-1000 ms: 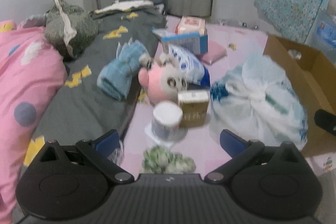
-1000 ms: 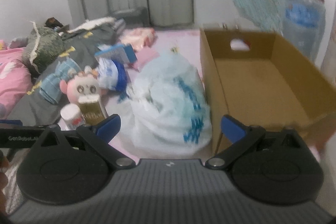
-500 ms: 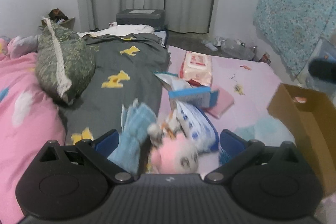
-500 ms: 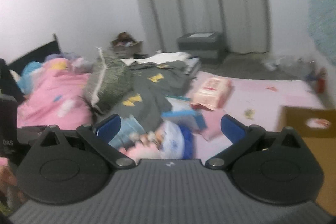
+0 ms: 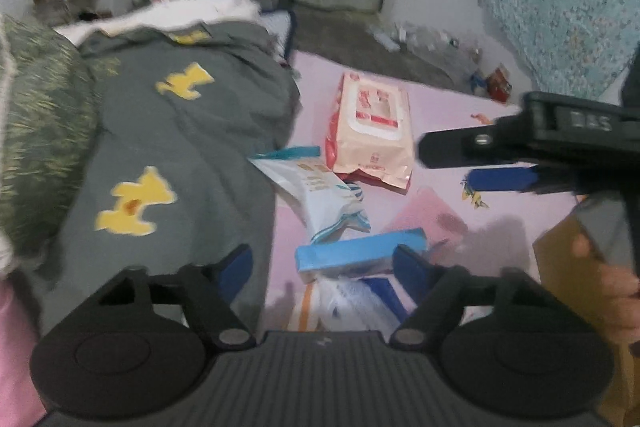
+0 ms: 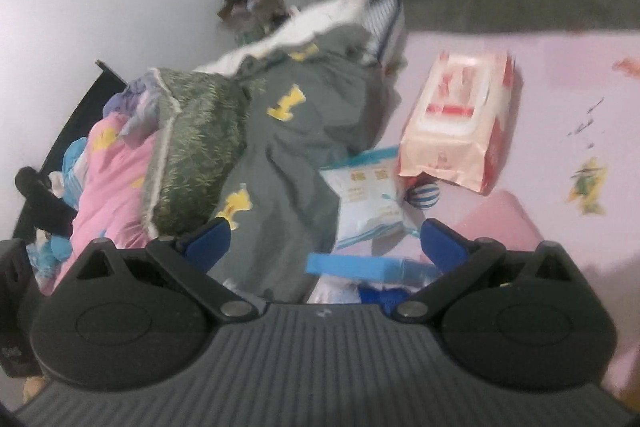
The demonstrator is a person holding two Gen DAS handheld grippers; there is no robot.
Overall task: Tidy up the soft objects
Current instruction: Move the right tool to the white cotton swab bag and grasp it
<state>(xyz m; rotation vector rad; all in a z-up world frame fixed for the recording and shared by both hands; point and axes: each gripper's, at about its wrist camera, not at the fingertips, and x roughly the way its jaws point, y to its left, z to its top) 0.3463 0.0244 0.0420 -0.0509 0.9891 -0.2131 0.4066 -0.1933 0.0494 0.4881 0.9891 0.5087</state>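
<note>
Grey blanket (image 5: 176, 147): spread left of both tongs, yellow patches on it, edge meeting the pink mat (image 5: 448, 131)
Green pillow (image 6: 192, 147): against the blanket's left side, well apart from either tongs
Wipes pack (image 5: 370, 129): flat on the mat ahead of the left tongs (image 5: 322, 263), red label too blurred to read
White pouch (image 6: 366, 199): just ahead of the right tongs (image 6: 326, 243), print unreadable
Blue box (image 5: 360, 253): between the left tongs' jaws, untouched
Left tongs: released, jaws just been closing
Right tongs: released, empty; "DAS" legible on their body
Open room: bare mat to the right
</note>
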